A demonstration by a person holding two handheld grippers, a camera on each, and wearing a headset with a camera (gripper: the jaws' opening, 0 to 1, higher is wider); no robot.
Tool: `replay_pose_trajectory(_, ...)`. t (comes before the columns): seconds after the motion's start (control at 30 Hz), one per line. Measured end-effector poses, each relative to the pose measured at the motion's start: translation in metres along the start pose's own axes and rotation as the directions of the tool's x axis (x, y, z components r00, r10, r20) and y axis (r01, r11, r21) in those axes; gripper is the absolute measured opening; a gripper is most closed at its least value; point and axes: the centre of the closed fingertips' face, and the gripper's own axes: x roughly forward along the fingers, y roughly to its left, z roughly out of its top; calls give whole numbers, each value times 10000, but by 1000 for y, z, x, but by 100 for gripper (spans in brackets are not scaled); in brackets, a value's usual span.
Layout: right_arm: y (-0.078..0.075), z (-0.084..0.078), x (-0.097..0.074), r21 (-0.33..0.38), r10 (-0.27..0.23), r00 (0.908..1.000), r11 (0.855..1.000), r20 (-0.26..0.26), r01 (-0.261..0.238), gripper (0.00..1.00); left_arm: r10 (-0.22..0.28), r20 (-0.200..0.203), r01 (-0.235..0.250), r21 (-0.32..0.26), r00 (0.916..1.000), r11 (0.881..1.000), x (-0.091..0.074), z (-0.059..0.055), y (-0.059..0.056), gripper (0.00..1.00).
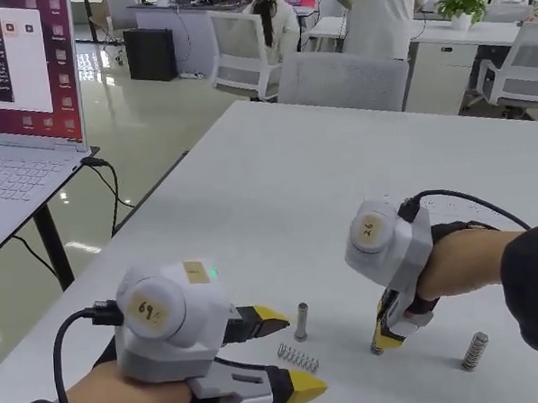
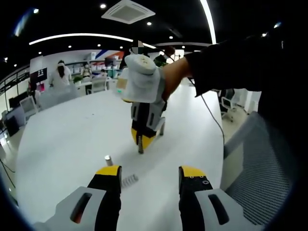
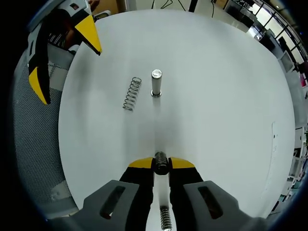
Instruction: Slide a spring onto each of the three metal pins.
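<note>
The right gripper is pinched tight on a spring, held upright on the white table. The left gripper gapes wide and holds nothing, with a loose spring lying just ahead beside a bare pin.

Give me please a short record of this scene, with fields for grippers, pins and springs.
left gripper: open, empty
right gripper: shut on held spring, tips down at table
bare pin: upright, without spring
loose spring: lying on table beside bare pin
sprung pin: standing apart, spring already on it
</note>
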Motion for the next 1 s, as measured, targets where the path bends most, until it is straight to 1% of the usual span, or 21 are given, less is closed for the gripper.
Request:
replay_pose_trajectory(0.23, 0, -5, 2, -2, -2, 10000, 10000, -62, 2, 9, -4, -25, 4, 15, 10000, 10000, 1, 1, -1, 42)
replay_pose_trajectory(0.63, -1, -5, -2, 68, -98, 9999, 9999, 102, 98, 20, -64, -89, 65, 53, 9999, 10000, 1, 0, -2, 42)
replay_pose_trajectory(0.8, -3, 0, -8, 88, -244, 9991, 9997, 349, 241, 23, -87, -171, 88, 75, 9998, 9999, 1, -2, -2, 42)
replay_pose_trajectory(1.0, -2, 6, -10, 25, -351, 9982, 9994, 494, 350, 25, -103, -219, 105, 79, 9997, 9999, 1, -3, -3, 42)
